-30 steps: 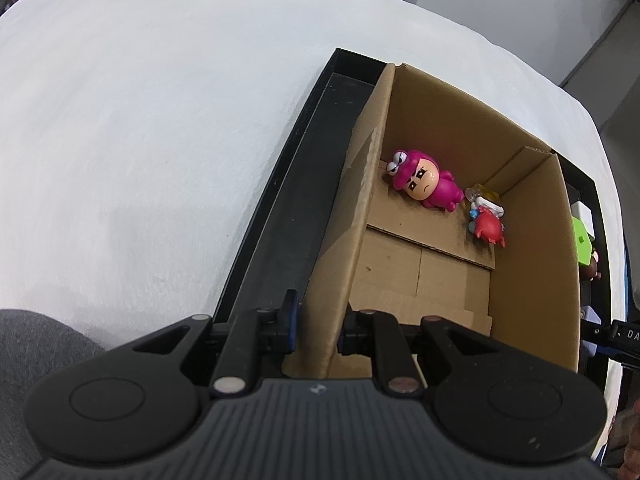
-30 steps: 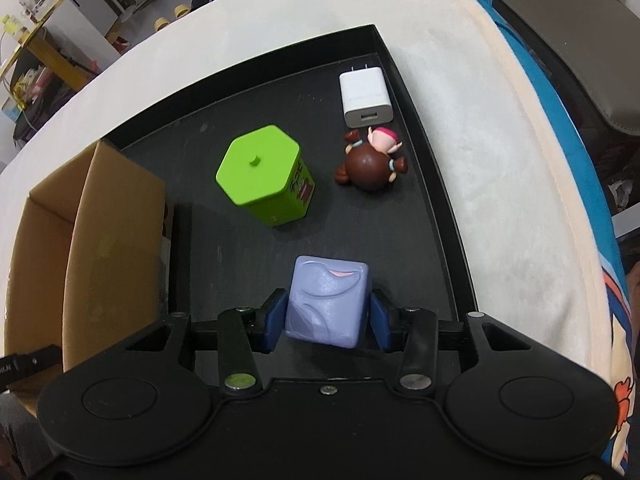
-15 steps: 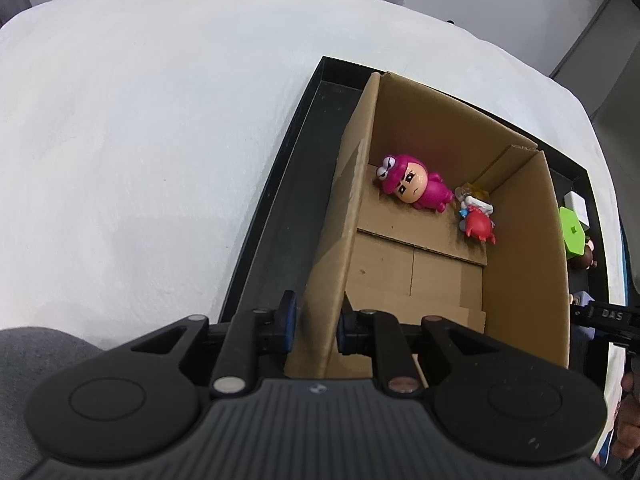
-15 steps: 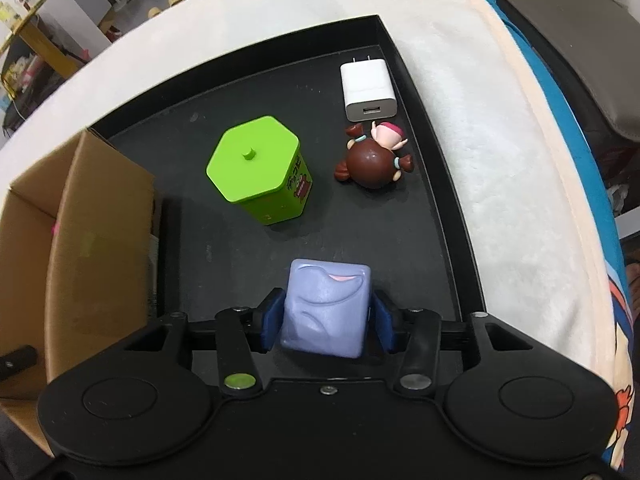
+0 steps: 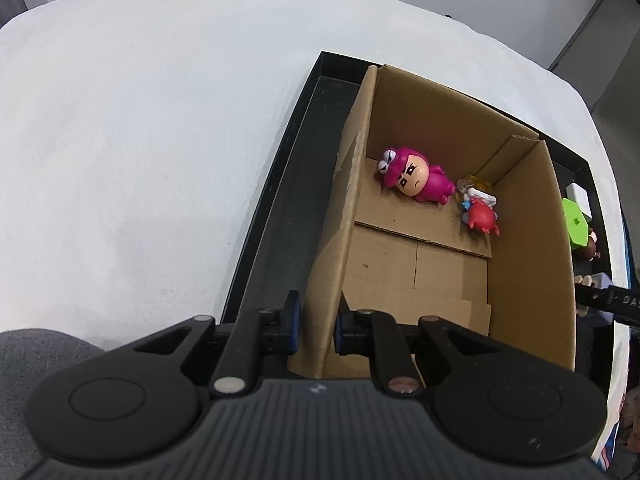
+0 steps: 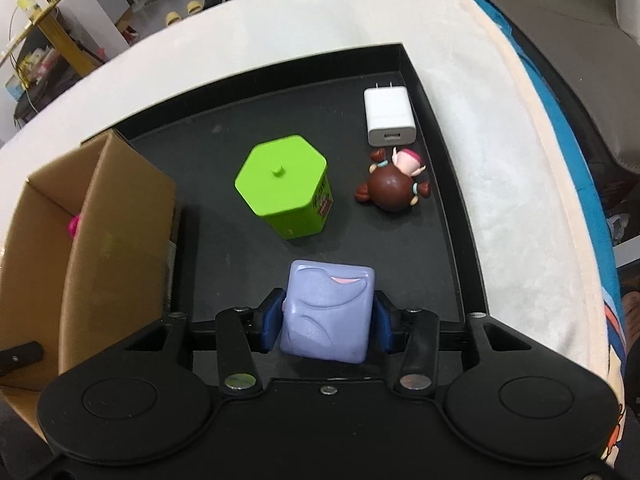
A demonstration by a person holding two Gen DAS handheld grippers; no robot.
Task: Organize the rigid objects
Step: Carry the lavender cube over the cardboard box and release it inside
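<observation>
Left wrist view: the left claw point(image 5: 316, 326) is clamped on the near side wall of the cardboard box point(image 5: 556, 264), one pad outside and one inside. Ahead of the claw, on the box floor, lie a pink figurine point(image 5: 414, 178) and, just right of it, a small red figurine point(image 5: 482, 216). The box stands in a black tray point(image 5: 280, 200) on the white-covered worktop point(image 5: 140, 120). Far right of the claw, beyond the box wall, part of the green hexagonal container point(image 5: 576, 222) shows.

Right wrist view: the right claw point(image 6: 328, 324), its jaws having just been closing, is clamped on a lavender block point(image 6: 328, 312), pads pressing both flanks. Ahead stands the green container point(image 6: 286, 190); ahead and right lie a brown-haired doll point(image 6: 394, 186) and, touching it from beyond, a white charger point(image 6: 388, 116). The box point(image 6: 116, 240) sits left of the claw.
</observation>
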